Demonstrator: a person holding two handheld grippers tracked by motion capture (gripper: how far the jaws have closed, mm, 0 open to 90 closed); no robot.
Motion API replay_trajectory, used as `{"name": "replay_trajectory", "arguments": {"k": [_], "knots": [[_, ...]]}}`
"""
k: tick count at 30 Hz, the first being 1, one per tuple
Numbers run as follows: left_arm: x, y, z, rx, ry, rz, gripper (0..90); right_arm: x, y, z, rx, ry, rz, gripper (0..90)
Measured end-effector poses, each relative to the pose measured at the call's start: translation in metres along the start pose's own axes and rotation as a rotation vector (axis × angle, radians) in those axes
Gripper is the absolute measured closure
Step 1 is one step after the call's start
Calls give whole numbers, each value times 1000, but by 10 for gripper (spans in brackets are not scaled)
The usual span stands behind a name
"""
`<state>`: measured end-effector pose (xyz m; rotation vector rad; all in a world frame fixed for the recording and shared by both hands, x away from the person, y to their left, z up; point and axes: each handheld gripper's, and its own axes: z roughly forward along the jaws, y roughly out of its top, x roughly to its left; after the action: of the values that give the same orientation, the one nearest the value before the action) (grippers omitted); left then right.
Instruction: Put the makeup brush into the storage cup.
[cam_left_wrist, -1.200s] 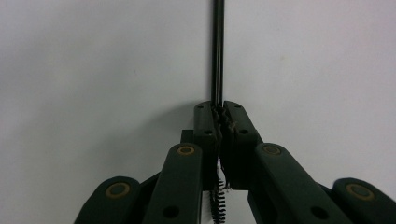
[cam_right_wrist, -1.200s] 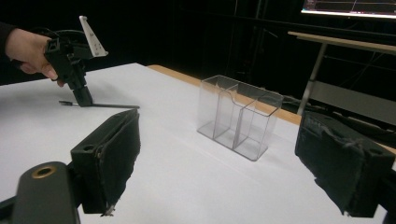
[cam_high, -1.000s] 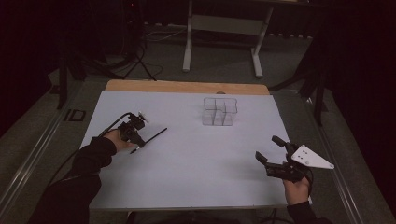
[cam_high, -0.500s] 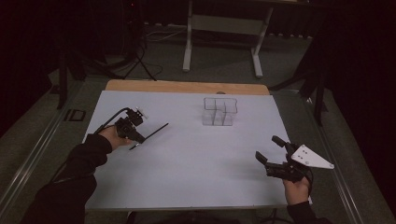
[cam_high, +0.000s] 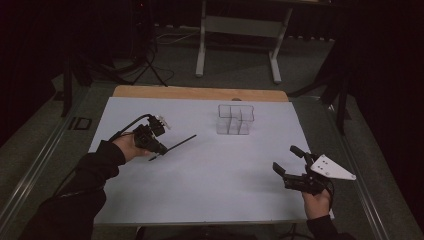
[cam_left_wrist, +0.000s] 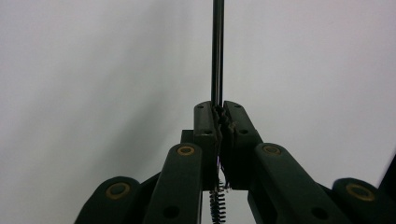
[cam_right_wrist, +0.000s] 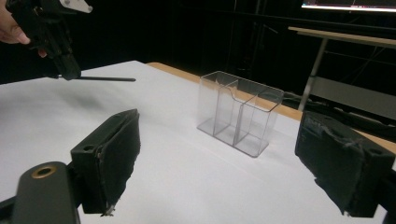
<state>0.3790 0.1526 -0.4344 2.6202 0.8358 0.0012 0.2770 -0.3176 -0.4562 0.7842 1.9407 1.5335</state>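
My left gripper (cam_high: 159, 148) is shut on a thin black rod (cam_high: 176, 144), which sticks out to the right above the white table. In the left gripper view the rod (cam_left_wrist: 217, 51) runs straight up from between the closed jaws (cam_left_wrist: 219, 112). The right gripper view shows that gripper (cam_right_wrist: 65, 70) and the rod (cam_right_wrist: 105, 79) lifted off the table at the upper left. A clear plastic holder with several compartments (cam_high: 235, 119) stands at the back middle of the table, seen closer as the holder (cam_right_wrist: 238, 112). My right gripper (cam_high: 290, 164) rests at the front right, jaws wide open and empty.
A white sheet (cam_high: 210, 180) covers the table, with a wooden edge (cam_high: 200, 93) at the back. A metal stand (cam_high: 240, 30) and cables lie on the dark floor beyond. A grey plate (cam_high: 332, 168) tops the right gripper.
The left hand has lifted and moved right and toward the back with the rod held in its jaws. The right gripper has stayed in place.
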Motion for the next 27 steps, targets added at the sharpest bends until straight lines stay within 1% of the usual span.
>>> {"name": "replay_trajectory", "arguments": {"k": [2, 3, 4, 5, 6, 7, 8, 9, 10, 11, 12, 14, 16, 18, 19, 20, 21, 22, 23, 25, 26, 27], "knots": [[-2, 2, 0, -3, -6, 7, 862, 0, 0, 0, 3, 2, -1, 138], [-7, 5, 0, 0, -8, 28, 862, 0, -1, 0, 4, 1, -1, 138], [-7, 5, 0, 0, -8, 28, 862, 0, -1, 0, 4, 1, -1, 138], [-8, 6, 0, -4, -20, 35, 862, 0, -1, 0, 7, 1, 1, 138], [-10, 8, -1, -6, -20, 44, 862, 0, -1, 0, 7, 1, 1, 138], [-14, 10, -1, -7, -28, 65, 862, 0, -2, 0, 8, 0, 4, 138], [-14, 10, -1, -7, -28, 65, 862, 0, -2, 0, 8, 0, 4, 138], [-18, 14, -1, -8, -25, 80, 862, 0, -2, -1, 10, 3, 6, 138], [-18, 14, -1, -8, -25, 80, 862, 0, -2, -1, 10, 3, 6, 138], [-23, 18, -2, -16, -15, 92, 862, 1, -2, -1, 14, 1, 3, 138], [-23, 18, -2, -16, -15, 92, 862, 1, -2, -1, 17, 3, -3, 138], [-27, 23, -2, -26, -16, 105, 862, 1, -2, 0, 22, 3, -7, 138], [-31, 28, -1, -29, -30, 120, 862, 2, -2, 0, 30, 12, 1, 139], [-36, 33, 0, -22, -26, 145, 862, 3, -2, 1, 33, 27, 19, 140], [-39, 35, 0, -20, -32, 150, 862, 3, -2, 1, 34, 34, 23, 141], [-41, 37, 0, -21, -23, 155, 862, 3, -2, 1, 34, 34, 23, 141], [-43, 39, 0, -13, -25, 168, 862, 4, -1, 2, 44, 50, 25, 145], [-46, 40, 0, -15, -16, 176, 862, 5, -1, 3, 46, 59, 24, 147], [-51, 43, -1, -12, -29, 195, 862, 7, 0, 3, 48, 66, 24, 147], [-53, 44, -1, -15, -21, 200, 862, 10, 3, 4, 50, 82, 18, 147], [-57, 46, -2, -12, -26, 215, 862, 11, 4, 4, 49, 92, 12, 147], [-57, 46, -2, -12, -26, 215, 862, 12, 6, 5, 52, 98, 5, 147]]}}
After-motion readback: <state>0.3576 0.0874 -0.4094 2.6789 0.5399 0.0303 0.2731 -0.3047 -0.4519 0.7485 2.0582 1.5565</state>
